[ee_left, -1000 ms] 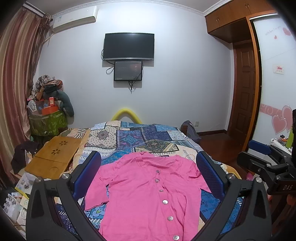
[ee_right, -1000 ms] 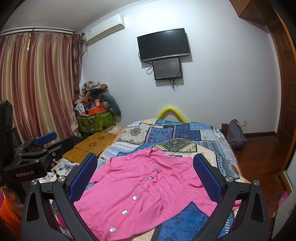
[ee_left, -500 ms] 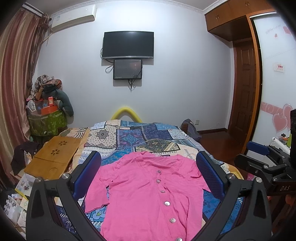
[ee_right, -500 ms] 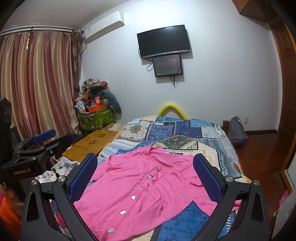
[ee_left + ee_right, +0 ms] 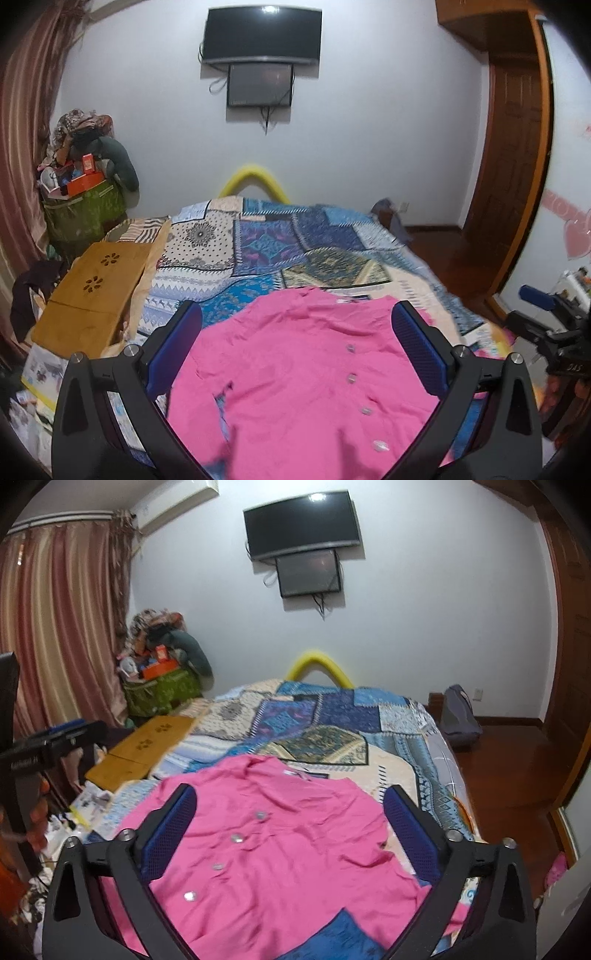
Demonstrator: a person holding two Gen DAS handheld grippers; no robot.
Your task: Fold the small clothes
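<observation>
Both grippers are seen spread wide and empty; the right gripper [image 5: 288, 830] has just been narrowed slightly, with nothing pinched. The pink shirt [image 5: 314, 369] is laid flat just ahead of the left gripper [image 5: 295, 354], collar far, on the patchwork bedspread [image 5: 258, 243]. Only the right view shows its right sleeve.
</observation>
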